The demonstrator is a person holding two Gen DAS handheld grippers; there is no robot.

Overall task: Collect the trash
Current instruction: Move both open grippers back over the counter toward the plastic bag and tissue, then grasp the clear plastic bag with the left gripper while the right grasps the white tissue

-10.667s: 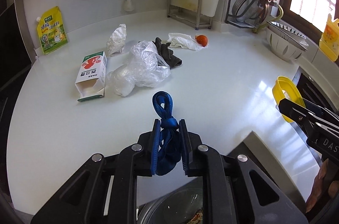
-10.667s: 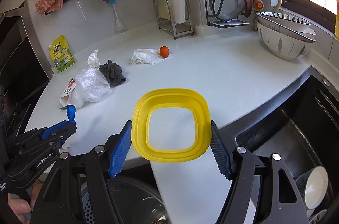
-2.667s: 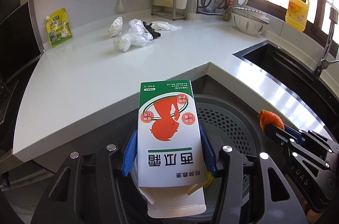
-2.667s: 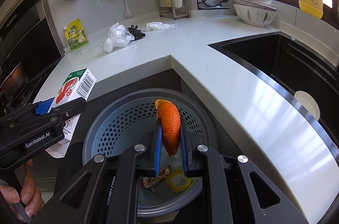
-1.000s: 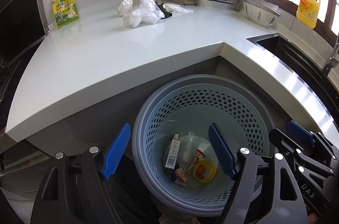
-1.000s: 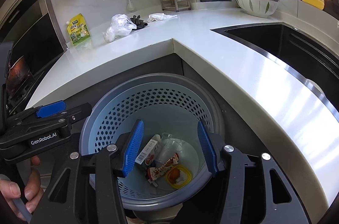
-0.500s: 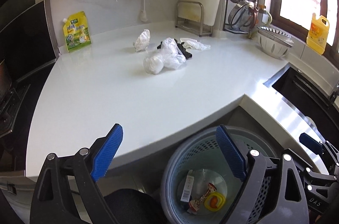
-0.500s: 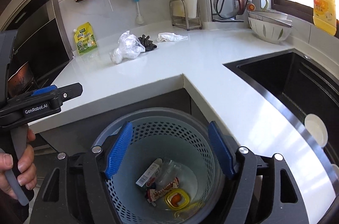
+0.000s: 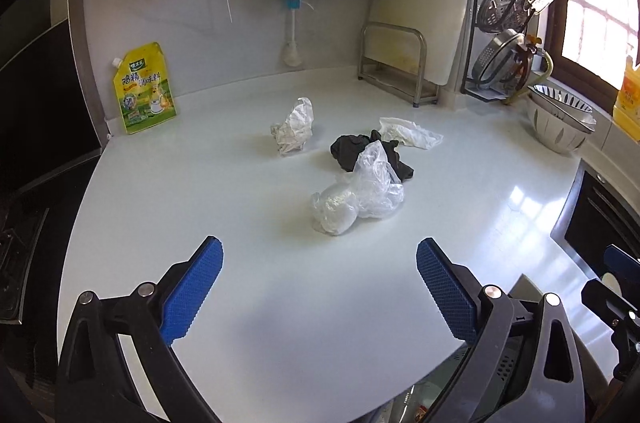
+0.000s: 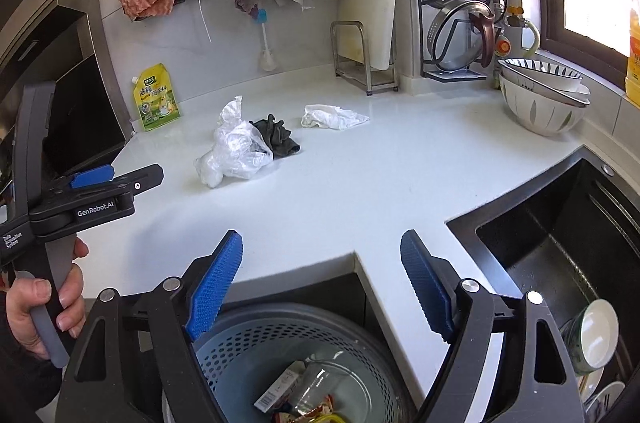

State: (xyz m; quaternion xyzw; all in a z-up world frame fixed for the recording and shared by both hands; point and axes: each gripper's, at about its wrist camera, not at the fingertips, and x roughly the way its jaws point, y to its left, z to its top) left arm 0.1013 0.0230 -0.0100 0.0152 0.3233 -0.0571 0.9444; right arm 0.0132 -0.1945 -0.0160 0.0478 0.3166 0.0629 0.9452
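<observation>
On the white counter (image 9: 208, 207) lie a crumpled clear plastic bag (image 9: 358, 197), a dark crumpled cloth (image 9: 354, 149), a crumpled white paper (image 9: 294, 127) and a white tissue (image 9: 412, 133). My left gripper (image 9: 318, 279) is open and empty above the counter's front, the bag a short way ahead. My right gripper (image 10: 322, 277) is open and empty over the grey perforated bin (image 10: 288, 339), which holds a carton, a clear cup and wrappers. The bag (image 10: 236, 151), cloth (image 10: 278, 137) and tissue (image 10: 334, 117) also show in the right wrist view.
A yellow pouch (image 9: 144, 89) leans on the back wall. A metal rack (image 9: 394, 63) with a cutting board, a lid rack (image 10: 468, 3) and stacked bowls (image 10: 542, 93) stand at the back right. A black sink (image 10: 560, 255) with dishes lies right.
Both grippers have risen and moved forward from over the bin toward the counter. The left one now hangs over the counter, nearer the plastic bag. Both stay open and empty.
</observation>
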